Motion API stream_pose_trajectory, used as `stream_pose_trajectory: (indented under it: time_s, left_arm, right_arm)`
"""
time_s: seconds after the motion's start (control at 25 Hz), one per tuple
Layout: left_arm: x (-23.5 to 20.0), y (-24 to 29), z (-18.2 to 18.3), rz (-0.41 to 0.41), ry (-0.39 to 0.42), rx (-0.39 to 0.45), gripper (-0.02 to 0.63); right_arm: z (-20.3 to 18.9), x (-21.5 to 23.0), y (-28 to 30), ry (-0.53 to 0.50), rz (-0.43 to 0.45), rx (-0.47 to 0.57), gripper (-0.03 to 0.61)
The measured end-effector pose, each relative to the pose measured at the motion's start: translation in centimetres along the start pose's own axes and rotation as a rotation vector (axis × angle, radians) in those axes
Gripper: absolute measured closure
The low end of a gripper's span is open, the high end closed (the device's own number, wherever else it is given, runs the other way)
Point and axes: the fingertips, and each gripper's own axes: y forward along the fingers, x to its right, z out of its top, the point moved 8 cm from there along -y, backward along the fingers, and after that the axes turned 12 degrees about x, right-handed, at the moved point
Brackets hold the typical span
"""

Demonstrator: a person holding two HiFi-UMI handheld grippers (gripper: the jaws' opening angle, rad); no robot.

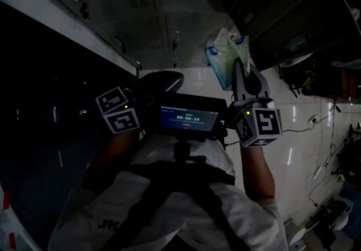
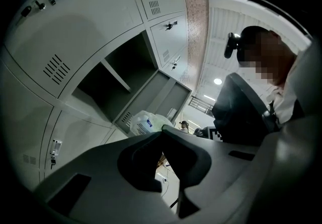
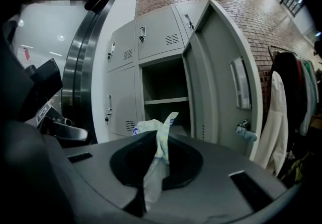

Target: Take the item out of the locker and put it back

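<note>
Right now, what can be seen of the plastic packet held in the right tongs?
The packet is a soft, crinkled plastic pouch, pale whitish-green, with a blue-printed label near one end. The right tongs are shut on it. In the right gripper view a crumpled strip of it stands up between the closed jaws, with more film trailing down behind them. It is held up in the air in front of the open locker, outside the compartment, and only the tongs are seen touching it. Its contents cannot be made out.

A white coat (image 3: 275, 117) hangs among darker clothes (image 3: 302, 92) under a brick wall (image 3: 236, 6); a lit screen (image 1: 189, 121) glows.
</note>
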Motion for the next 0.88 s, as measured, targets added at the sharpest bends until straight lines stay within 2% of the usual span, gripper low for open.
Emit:
stream_pose_trajectory:
  time_s: [0.56,0.88]
  left_arm:
    - [-0.1,-1.1,-1.0,0.024,-0.025,-0.023,0.614]
    - [0.0,-1.2,-1.1,0.016,-0.032,-0.034,0.614]
  right_arm:
    - [-2.9,-0.8,-2.2,0.043,-0.012,-0.075,0.574]
    - [-3.1,-1.2,-2.2,0.049,0.000,-0.069,0.574]
